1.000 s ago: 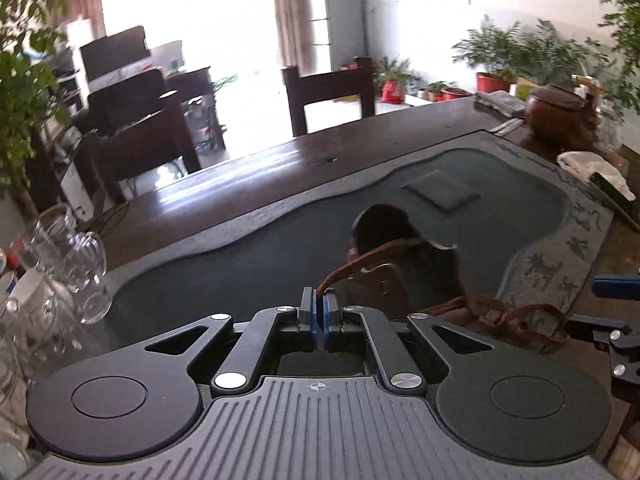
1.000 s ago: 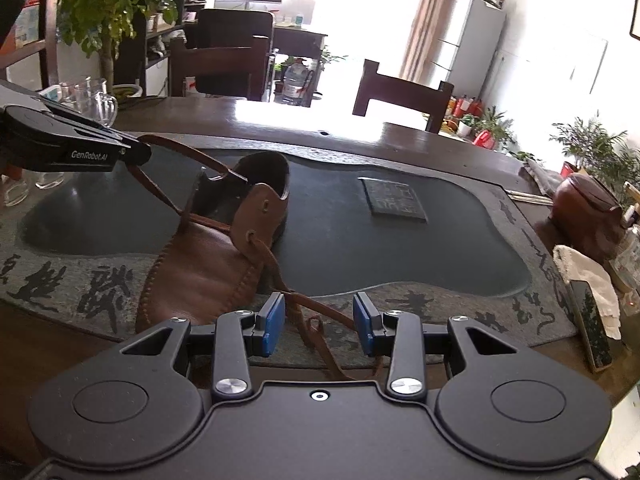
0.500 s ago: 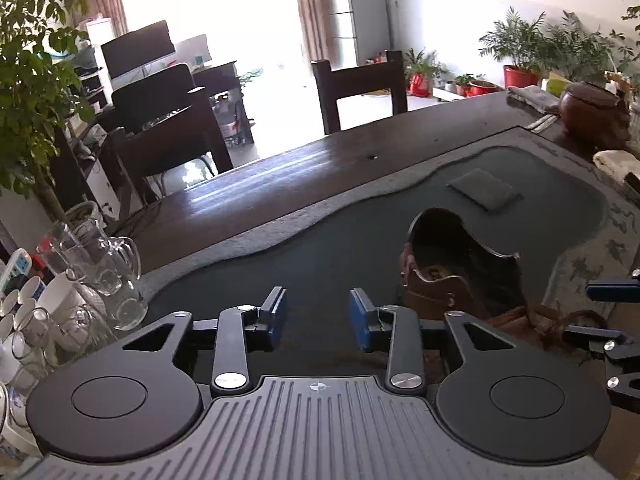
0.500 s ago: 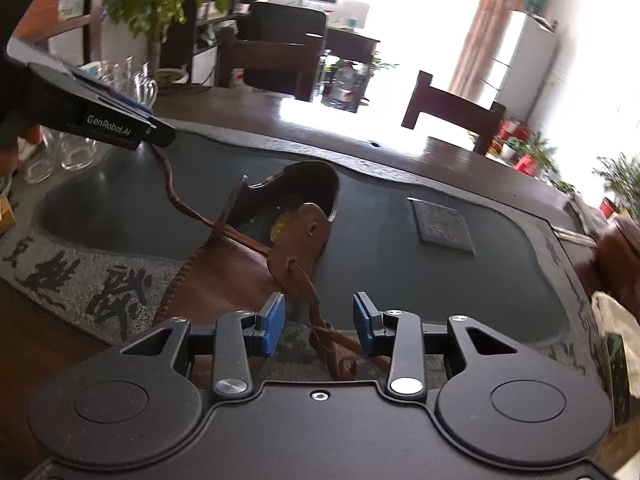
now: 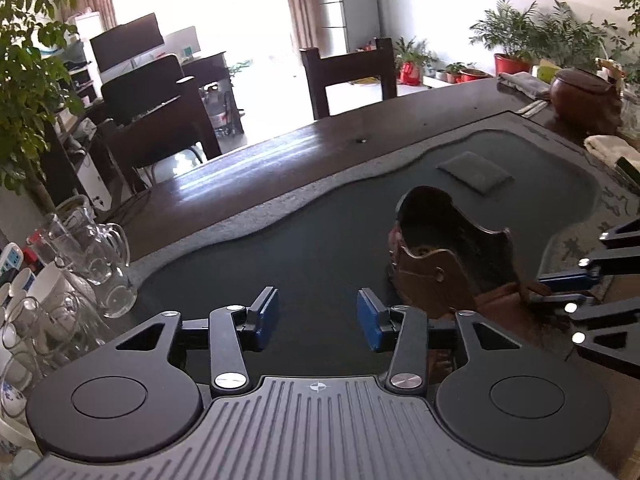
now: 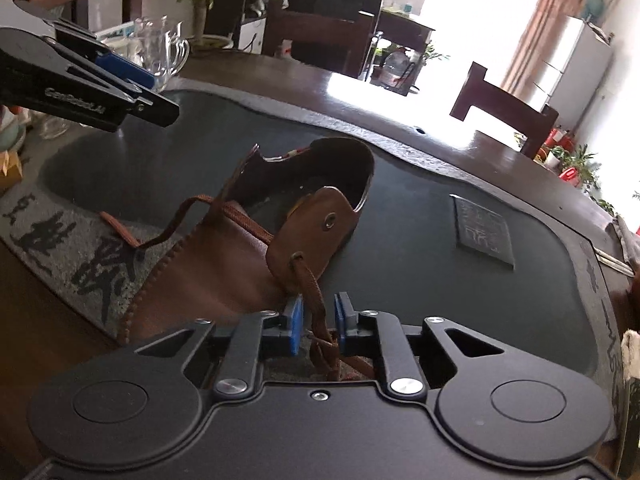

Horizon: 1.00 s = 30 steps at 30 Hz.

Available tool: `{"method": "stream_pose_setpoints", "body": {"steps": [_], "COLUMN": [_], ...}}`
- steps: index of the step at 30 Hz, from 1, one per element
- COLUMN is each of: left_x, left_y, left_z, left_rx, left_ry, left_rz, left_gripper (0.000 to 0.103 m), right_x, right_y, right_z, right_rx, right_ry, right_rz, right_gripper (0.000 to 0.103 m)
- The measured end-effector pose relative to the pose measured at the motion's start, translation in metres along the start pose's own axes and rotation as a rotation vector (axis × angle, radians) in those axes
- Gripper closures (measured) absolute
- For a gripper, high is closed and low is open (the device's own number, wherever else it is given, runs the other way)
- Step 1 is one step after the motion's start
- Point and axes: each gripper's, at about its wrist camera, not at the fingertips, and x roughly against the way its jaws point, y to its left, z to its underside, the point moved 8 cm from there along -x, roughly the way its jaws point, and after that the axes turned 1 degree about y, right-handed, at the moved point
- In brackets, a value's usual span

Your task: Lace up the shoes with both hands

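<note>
Two brown woven lace ends [image 6: 316,300] trail from the brown leather moccasin shoe [image 6: 240,276] lying on the dark stone tea tray [image 6: 440,280]. Right gripper [image 6: 318,322] straddles one end, blue pads narrowed but apart, apparently about to pinch it. Left gripper [image 5: 318,318] hangs spread and empty beside the heel, free to take the other.

The left hand-held gripper [image 5: 317,318] hangs with pads spread above the dark tray [image 5: 304,248], brown shoe [image 5: 444,256] just right.
</note>
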Motion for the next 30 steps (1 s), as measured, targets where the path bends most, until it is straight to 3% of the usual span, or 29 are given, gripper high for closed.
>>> {"method": "stream_pose_setpoints", "body": {"steps": [4, 10, 13, 14, 19, 24, 30], "left_x": [0.006, 0.013, 0.015, 0.016, 0.015, 0.014, 0.012], "left_y": [-0.010, -0.023, -0.027, -0.028, -0.032, -0.035, -0.043], "left_z": [0.007, 0.021, 0.027, 0.029, 0.036, 0.038, 0.041], "left_rx": [-0.020, -0.038, -0.052, -0.057, -0.052, -0.052, -0.059], "left_ry": [0.002, 0.022, 0.029, 0.034, 0.055, 0.069, 0.083], "left_rz": [0.023, 0.040, 0.046, 0.047, 0.053, 0.065, 0.082], "left_gripper": [0.052, 0.050, 0.049, 0.048, 0.047, 0.046, 0.045], "right_x": [0.000, 0.015, 0.025, 0.027, 0.045, 0.055, 0.092], "right_y": [0.003, 0.011, 0.008, 0.006, -0.010, -0.023, -0.042], "right_z": [0.001, -0.006, -0.009, -0.010, -0.017, -0.019, -0.038], "right_rx": [0.022, 0.132, 0.126, 0.118, 0.125, 0.097, 0.095], "right_ry": [-0.024, -0.129, -0.163, -0.169, -0.212, -0.240, -0.341], "right_rz": [0.074, 0.322, 0.391, 0.399, 0.500, 0.530, 0.621], "right_gripper": [0.096, 0.098, 0.098, 0.103, 0.102, 0.102, 0.102]}}
